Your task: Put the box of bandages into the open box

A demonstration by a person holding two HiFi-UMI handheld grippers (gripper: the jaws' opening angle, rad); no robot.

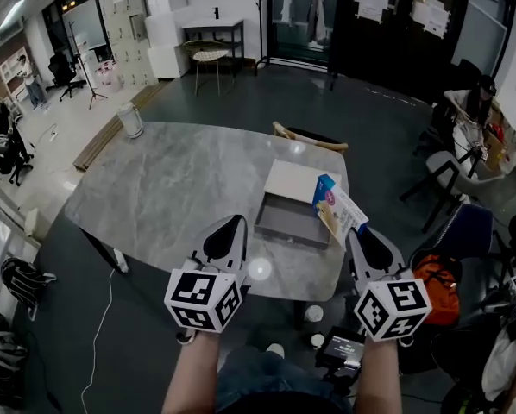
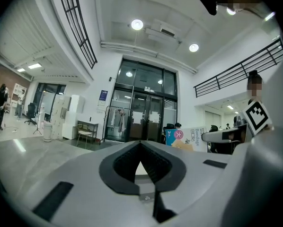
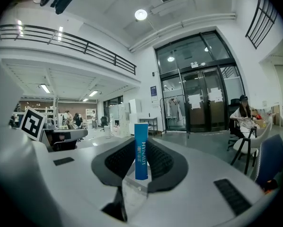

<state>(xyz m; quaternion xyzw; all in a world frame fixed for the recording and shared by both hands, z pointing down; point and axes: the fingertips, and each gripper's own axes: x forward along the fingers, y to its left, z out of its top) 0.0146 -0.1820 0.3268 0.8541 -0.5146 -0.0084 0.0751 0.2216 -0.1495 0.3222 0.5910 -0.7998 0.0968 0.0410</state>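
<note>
With the right gripper [image 1: 356, 233] jaws clenched on the box of bandages [image 1: 337, 209] and the left gripper [image 1: 233, 223] jaws pinched together empty, best tilt it flat over the open box [image 1: 284, 222].

Round ceiling lights [image 2: 137, 24] shine bright, glare spots the table [image 1: 172, 188], and fisheye distortion bends and darkens the edges.
</note>
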